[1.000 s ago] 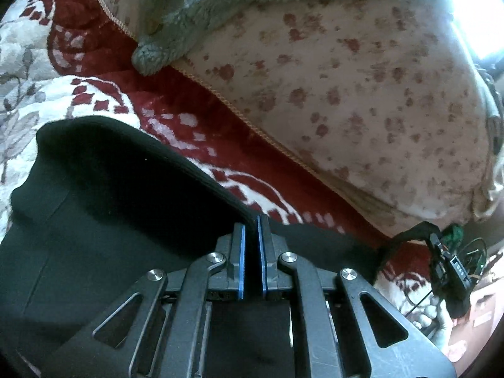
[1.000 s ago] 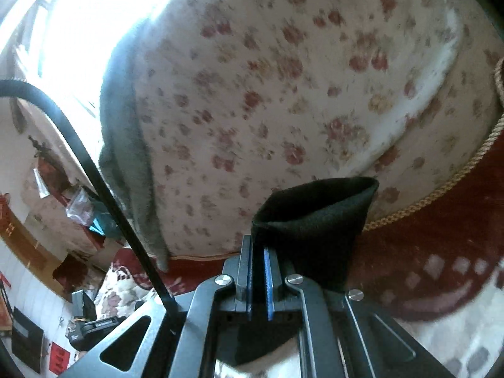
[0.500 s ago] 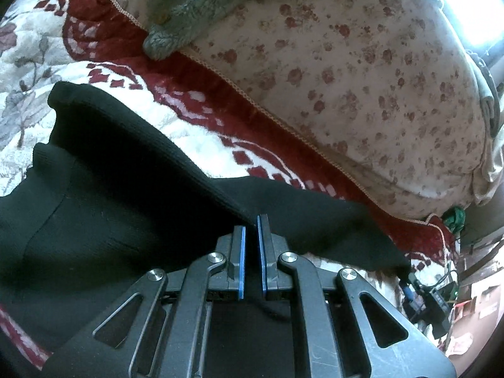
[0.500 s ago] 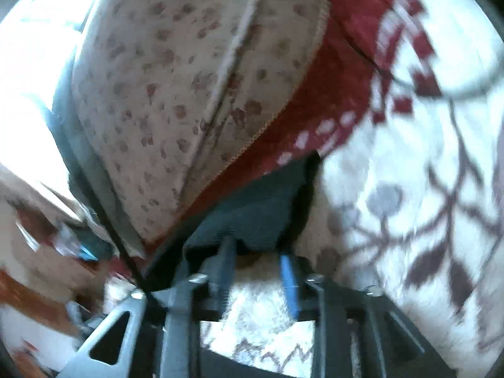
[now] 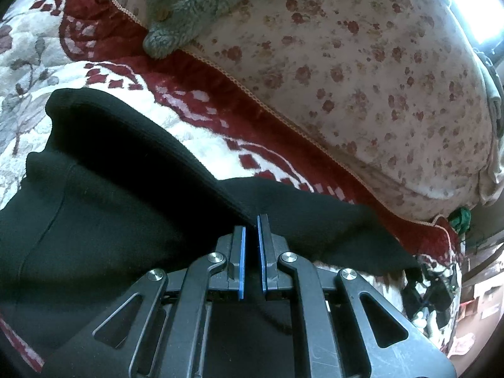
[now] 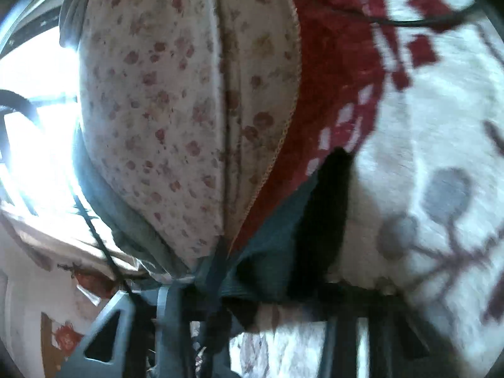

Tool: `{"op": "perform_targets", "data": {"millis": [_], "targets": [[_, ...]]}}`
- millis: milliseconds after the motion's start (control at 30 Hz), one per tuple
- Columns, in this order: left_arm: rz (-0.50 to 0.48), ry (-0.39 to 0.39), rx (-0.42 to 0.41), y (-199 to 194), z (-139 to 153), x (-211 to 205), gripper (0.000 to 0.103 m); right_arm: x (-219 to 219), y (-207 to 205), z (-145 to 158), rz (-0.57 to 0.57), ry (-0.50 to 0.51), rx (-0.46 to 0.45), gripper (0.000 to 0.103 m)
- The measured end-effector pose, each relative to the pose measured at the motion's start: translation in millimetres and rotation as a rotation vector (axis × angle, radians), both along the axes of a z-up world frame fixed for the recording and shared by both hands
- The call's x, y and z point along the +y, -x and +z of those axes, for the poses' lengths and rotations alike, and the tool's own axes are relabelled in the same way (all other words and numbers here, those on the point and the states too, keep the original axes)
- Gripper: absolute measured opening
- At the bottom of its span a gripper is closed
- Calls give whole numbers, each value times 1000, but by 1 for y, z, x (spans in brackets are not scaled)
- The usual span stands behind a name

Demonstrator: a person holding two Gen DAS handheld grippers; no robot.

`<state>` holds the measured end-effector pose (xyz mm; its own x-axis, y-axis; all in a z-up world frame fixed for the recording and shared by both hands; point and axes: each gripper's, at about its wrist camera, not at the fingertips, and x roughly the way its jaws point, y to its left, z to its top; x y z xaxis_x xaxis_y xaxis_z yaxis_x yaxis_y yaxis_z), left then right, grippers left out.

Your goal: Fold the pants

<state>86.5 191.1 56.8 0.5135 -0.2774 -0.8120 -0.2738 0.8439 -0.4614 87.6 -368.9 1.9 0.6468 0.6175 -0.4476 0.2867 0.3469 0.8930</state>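
The black pants [image 5: 104, 208] lie on a red-and-white patterned blanket [image 5: 195, 138], spread across the left and lower middle of the left wrist view. My left gripper [image 5: 251, 223] is shut on a fold of the pants, with black cloth pinched between its blue pads. In the blurred right wrist view, an end of the pants [image 6: 315, 226] lies on the blanket just ahead of my right gripper [image 6: 252, 302]. Its fingers stand wide apart and the cloth is not pinched.
A large floral cushion [image 5: 362, 72] lies behind the pants, with a grey fuzzy garment [image 5: 201, 3] draped over it. It also shows in the right wrist view [image 6: 176, 110]. A black cable [image 6: 419, 22] crosses the blanket. A bright window lies to the left.
My right gripper has opened and let go of the pants end, which now lies on the blanket. My left gripper has stayed shut on the pants and moved little.
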Motion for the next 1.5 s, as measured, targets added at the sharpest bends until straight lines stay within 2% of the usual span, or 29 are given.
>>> {"op": "perform_targets", "data": {"millis": [33, 133, 233, 467, 567, 633, 700, 900, 1000, 1100, 1167, 1200, 1233, 1267, 1300, 1367, 1400, 1433, 1500], "targets": [[2, 2, 2, -2, 0, 1, 6, 1, -1, 1, 2, 3, -10, 12], [-7, -4, -19, -5, 12, 0, 6, -3, 2, 14, -8, -10, -71, 6], [-22, -5, -63, -2, 31, 1, 6, -9, 8, 40, -11, -12, -147, 6], [-28, 10, -147, 20, 68, 7, 4, -21, 38, 117, 72, 27, -281, 6], [-51, -11, -187, 34, 85, 8, 4, -21, 58, 144, 108, 39, -333, 6], [-66, -21, -192, 41, 89, 9, 4, -19, 70, 156, 130, 49, -349, 6], [-101, 7, -170, 44, 86, 8, 4, -18, 82, 163, 146, 43, -366, 6], [-91, 87, -93, 44, 64, 8, 5, -30, 101, 170, 116, 30, -411, 5], [-88, 90, -56, 40, 53, 6, 5, -30, 100, 165, 136, 73, -377, 6], [-84, 88, -30, 37, 43, 4, 5, -22, 101, 152, 185, 203, -256, 14], [-78, 84, -21, 35, 36, 5, 7, -19, 105, 138, 207, 240, -180, 25], [-74, 88, -21, 35, 34, 6, 18, -20, 107, 131, 207, 239, -156, 29], [-66, 103, -18, 34, 30, 7, 29, -20, 111, 124, 203, 228, -123, 40], [-55, 131, -20, 33, 27, 9, 47, -21, 114, 115, 198, 199, -91, 44], [-39, 155, -26, 33, 24, 12, 54, -21, 118, 108, 194, 169, -73, 45], [-15, 156, -20, 32, 21, 15, 54, -16, 121, 93, 226, 134, -11, 45], [-12, 148, -14, 31, 21, 15, 54, -13, 122, 90, 250, 152, 20, 45], [-11, 142, -10, 31, 21, 15, 54, -11, 124, 89, 267, 215, 54, 45], [-22, 126, -8, 29, 20, 14, 54, -19, 127, 89, 247, 279, 73, 45]]}}
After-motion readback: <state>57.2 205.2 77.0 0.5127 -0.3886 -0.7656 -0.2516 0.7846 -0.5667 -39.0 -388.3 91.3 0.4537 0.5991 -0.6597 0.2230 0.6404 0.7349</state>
